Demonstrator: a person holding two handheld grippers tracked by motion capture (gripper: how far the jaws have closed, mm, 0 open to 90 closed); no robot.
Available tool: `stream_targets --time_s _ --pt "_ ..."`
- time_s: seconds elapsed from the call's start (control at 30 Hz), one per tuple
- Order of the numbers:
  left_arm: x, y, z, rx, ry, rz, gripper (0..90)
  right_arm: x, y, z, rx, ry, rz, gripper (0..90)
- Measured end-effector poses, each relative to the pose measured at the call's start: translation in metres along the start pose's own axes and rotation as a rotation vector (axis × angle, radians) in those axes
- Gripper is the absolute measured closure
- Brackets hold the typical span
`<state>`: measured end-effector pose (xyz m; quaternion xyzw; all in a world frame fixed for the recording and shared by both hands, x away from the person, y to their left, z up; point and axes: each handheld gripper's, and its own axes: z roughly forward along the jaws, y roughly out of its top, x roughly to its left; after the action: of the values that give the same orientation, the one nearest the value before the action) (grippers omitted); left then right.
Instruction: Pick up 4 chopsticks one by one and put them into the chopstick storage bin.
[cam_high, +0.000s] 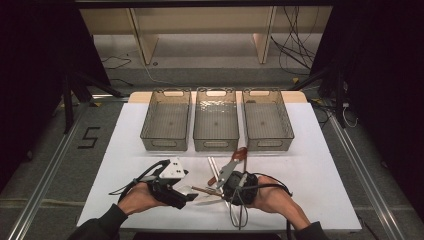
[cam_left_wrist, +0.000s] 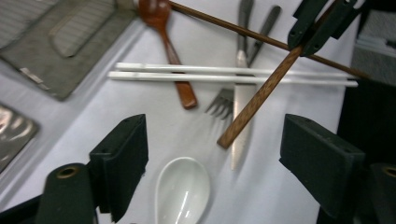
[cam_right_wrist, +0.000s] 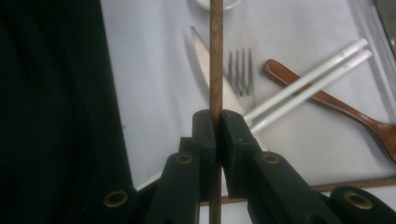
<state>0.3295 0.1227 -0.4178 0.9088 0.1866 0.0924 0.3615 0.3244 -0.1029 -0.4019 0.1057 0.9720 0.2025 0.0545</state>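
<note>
Right gripper (cam_right_wrist: 218, 122) clamped on a brown wooden chopstick (cam_right_wrist: 215, 56), lifted, seemingly clear of the table. Left gripper (cam_left_wrist: 212, 154) jaws wide, holding nothing, white spoon (cam_left_wrist: 182, 189) below.

high view overhead; gripper views close, sharing cutlery (cam_left_wrist: 224, 107).

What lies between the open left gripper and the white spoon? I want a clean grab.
Nothing visible. The white spoon lies bare on the table between the left gripper and its open jaws. The wooden chopstick, held by the right gripper, ends just beyond it.
</note>
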Motion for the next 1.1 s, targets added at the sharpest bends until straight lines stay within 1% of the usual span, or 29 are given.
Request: stream_targets --time_s 0.03,0.07,0.1,0.13,0.2,0.23,0.27,0.3,0.33,0.37,0.43,0.47,0.53,0.67,0.73,0.77,0.83,0.9,1.03,1.1 --pt "-0.001 0.0 0.001 0.0 -0.003 0.014 26.0 0.001 0.001 0.0 -0.001 0.002 -0.015 85.4" --pt "-0.003 0.0 0.002 0.01 -0.014 0.033 28.8 0.003 0.002 0.001 0.001 0.003 -0.019 85.3" --pt "-0.005 0.0 0.003 0.019 -0.012 0.051 30.7 0.005 0.003 0.001 0.001 0.008 -0.029 85.3" --pt "-0.007 0.0 0.004 0.033 -0.015 0.071 32.6 0.006 0.003 0.001 0.0 0.008 -0.036 85.3" --pt "-0.01 0.001 0.006 0.063 -0.04 0.102 40.0 0.008 0.004 0.002 0.004 0.009 -0.049 85.3" --pt "-0.012 0.001 0.007 0.075 -0.038 0.122 41.9 0.009 0.005 0.002 0.009 0.011 -0.059 85.3" --pt "-0.015 0.001 0.009 0.079 -0.038 0.134 44.4 0.009 0.005 0.003 0.012 0.022 -0.072 85.3" --pt "-0.016 0.002 0.009 0.086 -0.041 0.143 47.1 0.011 0.006 0.003 0.018 0.027 -0.067 85.3" --pt "-0.017 0.002 0.01 0.093 -0.042 0.154 49.9 0.011 0.006 0.004 0.019 0.026 -0.074 85.3" --pt "-0.019 0.002 0.011 0.099 -0.041 0.163 52.7 0.011 0.006 0.005 0.022 0.026 -0.094 85.3" --pt "-0.02 0.002 0.012 0.107 -0.054 0.184 57.1 0.012 0.007 0.005 0.031 0.034 -0.091 85.3" --pt "-0.021 0.002 0.012 0.108 -0.06 0.189 58.6 0.013 0.007 0.006 0.023 0.029 -0.093 85.2" --pt "-0.023 0.002 0.013 0.114 -0.067 0.207 61.9 0.013 0.007 0.006 0.036 0.035 -0.097 85.3" --pt "-0.025 0.003 0.014 0.125 -0.087 0.226 69.4 0.014 0.008 0.007 0.031 0.04 -0.11 85.3" --pt "-0.027 0.003 0.014 0.118 -0.096 0.219 73.0 0.015 0.008 0.006 0.032 0.041 -0.111 85.3" --pt "-0.027 0.003 0.014 0.122 -0.102 0.225 74.1 0.015 0.008 0.007 0.029 0.038 -0.114 85.3" --pt "-0.027 0.003 0.014 0.132 -0.114 0.237 75.5 0.016 0.007 0.006 0.036 0.042 -0.12 85.3" --pt "-0.027 0.002 0.015 0.137 -0.12 0.244 76.7 0.016 0.007 0.007 0.032 0.04 -0.143 85.2" --pt "-0.027 0.003 0.015 0.14 -0.151 0.243 79.1 0.017 0.006 0.007 0.034 0.042 -0.166 84.9" --pt "-0.027 0.002 0.015 0.135 -0.167 0.238 80.6 0.017 0.005 0.006 0.029 0.029 -0.181 83.8"
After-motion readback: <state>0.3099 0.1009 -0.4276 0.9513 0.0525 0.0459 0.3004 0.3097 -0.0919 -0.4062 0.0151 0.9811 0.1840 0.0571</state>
